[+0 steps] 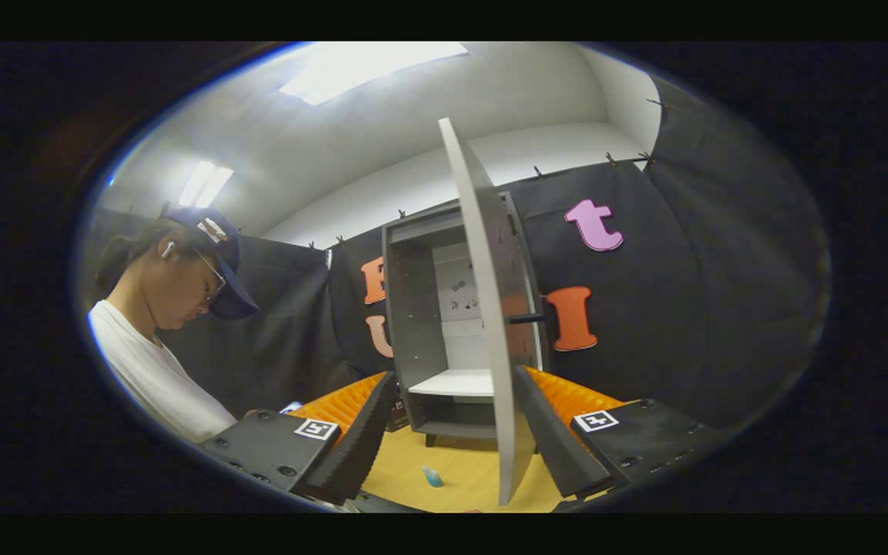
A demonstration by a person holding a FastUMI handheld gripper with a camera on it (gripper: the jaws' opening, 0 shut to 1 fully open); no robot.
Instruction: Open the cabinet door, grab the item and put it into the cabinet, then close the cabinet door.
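Note:
A grey cabinet [413, 308] stands on the wooden table [467, 470] just ahead of my fingers, with a white shelf [455, 383] inside. Its door [490, 308] is swung wide open and faces me edge-on, with a dark handle [527, 317] on its right side. The door's lower edge lies between my fingers, close to the right one. A small blue item [433, 477] lies on the table between the fingers, left of the door. My gripper [455, 374] is open and holds nothing.
A person [174, 308] in a cap and white shirt stands at the left, looking down, close to my left finger. Black cloth walls the booth behind and to the right of the cabinet.

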